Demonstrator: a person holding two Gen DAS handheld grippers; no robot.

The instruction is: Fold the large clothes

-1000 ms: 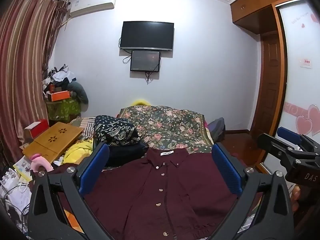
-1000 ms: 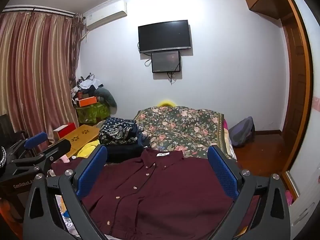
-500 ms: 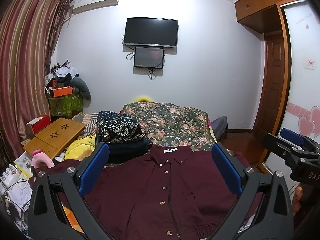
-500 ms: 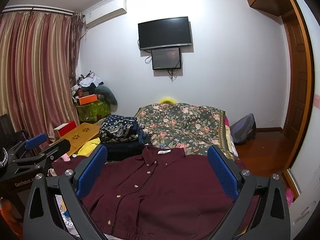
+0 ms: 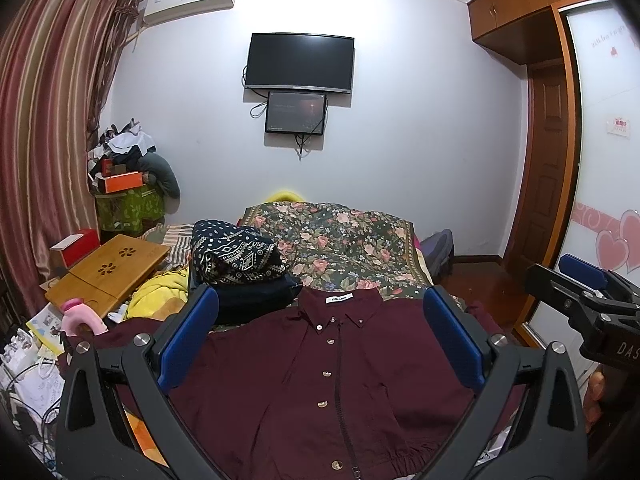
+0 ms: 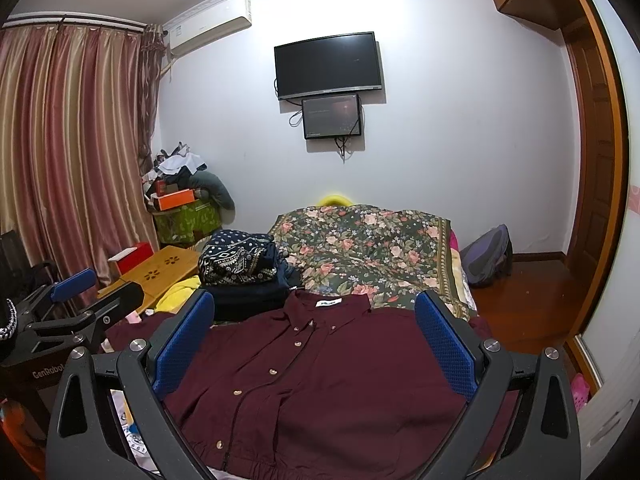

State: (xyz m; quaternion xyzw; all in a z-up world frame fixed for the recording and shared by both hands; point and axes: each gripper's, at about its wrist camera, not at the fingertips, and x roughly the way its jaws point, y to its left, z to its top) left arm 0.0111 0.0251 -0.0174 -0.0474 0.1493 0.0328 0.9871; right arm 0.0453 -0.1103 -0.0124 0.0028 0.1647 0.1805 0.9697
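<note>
From my seat I see the bed [image 5: 404,276] first, filling the middle of the room under a floral quilt [image 5: 340,244]. Spread flat across its near end lies the maroon shirt [image 5: 320,380], front side up, buttoned, collar toward the far wall and its white label showing; the elastic hem sits nearest me. To the left of the collar, a stack of folded dark clothes [image 6: 240,276] rests on the bed, a patterned piece on top. Further left stands a wooden lap desk [image 5: 108,268].

My left gripper [image 5: 320,344] hangs above the shirt with its blue pads [image 5: 188,336] spread wide, nothing between them and no cloth touched. My right gripper [image 6: 312,344] is the same: fingers [image 6: 444,344] fully apart, held over the shirt's front, holding nothing. Each gripper shows at the edge of the other's view, side by side over the near end of the bed.
</note>
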